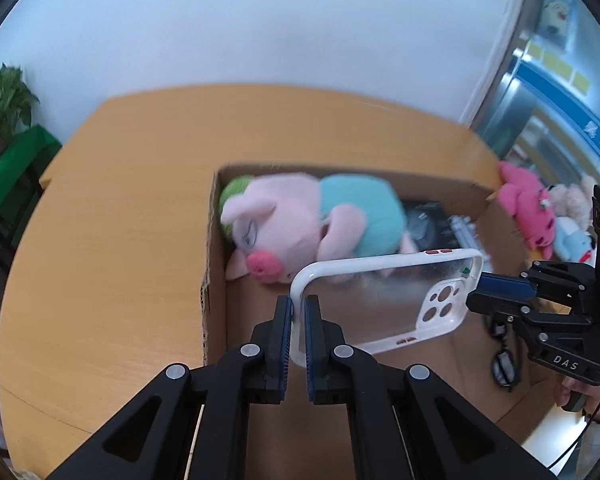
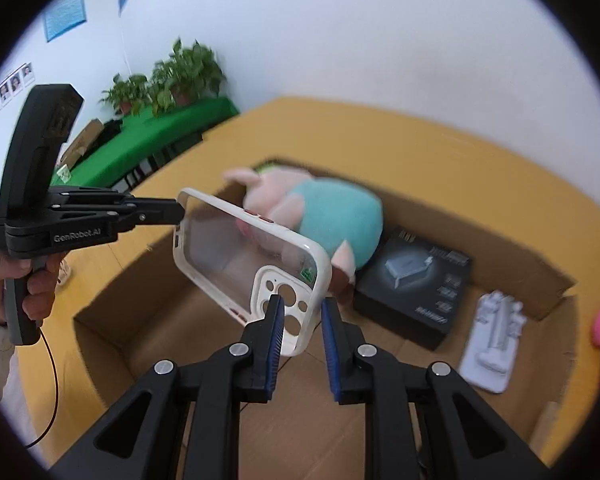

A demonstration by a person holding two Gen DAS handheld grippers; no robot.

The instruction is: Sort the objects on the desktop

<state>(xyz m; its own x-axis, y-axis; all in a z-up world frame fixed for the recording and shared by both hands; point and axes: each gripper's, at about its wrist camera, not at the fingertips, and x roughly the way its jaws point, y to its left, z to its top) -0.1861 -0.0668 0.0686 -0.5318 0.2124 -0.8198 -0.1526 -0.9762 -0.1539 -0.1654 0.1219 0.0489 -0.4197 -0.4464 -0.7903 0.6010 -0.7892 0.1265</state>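
Observation:
A clear phone case with a white rim (image 1: 384,300) hangs over the open cardboard box (image 1: 216,264). My left gripper (image 1: 297,312) is shut on the case's plain end. My right gripper (image 2: 302,312) is open around the camera-cutout end, its jaws a little apart from the rim; the case shows in the right wrist view too (image 2: 252,264). The right gripper shows from the side in the left wrist view (image 1: 476,292), the left gripper in the right wrist view (image 2: 178,212). In the box lie a pink pig plush in teal (image 1: 300,228), a black product box (image 2: 416,284) and a white packet (image 2: 492,336).
The box sits on an orange table (image 1: 112,240). Black glasses (image 1: 504,356) lie in the box at the right. Pink and other plush toys (image 1: 528,212) lie beyond the box's right wall. A green-covered table with plants (image 2: 160,128) stands at the back left.

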